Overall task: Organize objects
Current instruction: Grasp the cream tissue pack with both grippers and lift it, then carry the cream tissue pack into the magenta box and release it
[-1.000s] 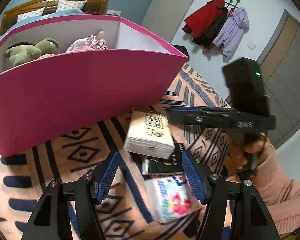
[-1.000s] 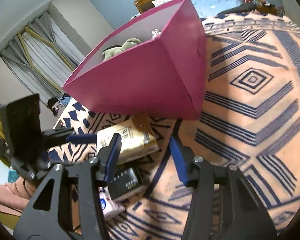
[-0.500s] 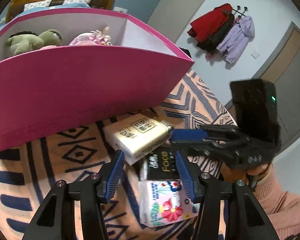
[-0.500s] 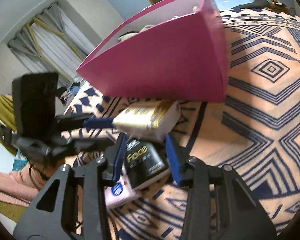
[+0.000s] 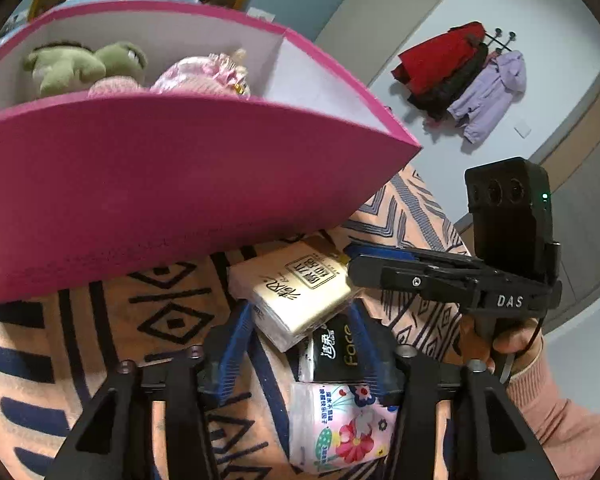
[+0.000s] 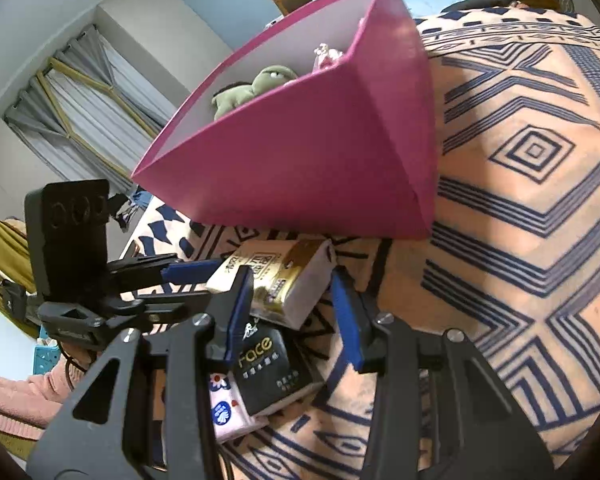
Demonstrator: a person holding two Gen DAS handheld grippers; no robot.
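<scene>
1. gold tissue pack is stacked tilted on the black tissue pack, just beside the pink box.
2. left gripper and right gripper are held wide, astride the packs; contact cannot be told.
3. floral tissue pack is seen nearest, on the patterned blanket.

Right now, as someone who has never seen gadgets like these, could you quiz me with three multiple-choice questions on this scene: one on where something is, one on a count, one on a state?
1. Where is the green plush toy?
A. in the pink box
B. on the blanket
C. in a gripper

2. How many tissue packs lie on the blanket?
A. one
B. three
C. five

3. How do the right gripper fingers stand?
A. shut on the black pack
B. shut on nothing
C. open around the gold tissue pack

Answers:
1 A: it shows above the box wall.
2 B: gold, black pack and floral pack.
3 C: gaps show on both sides.
</scene>
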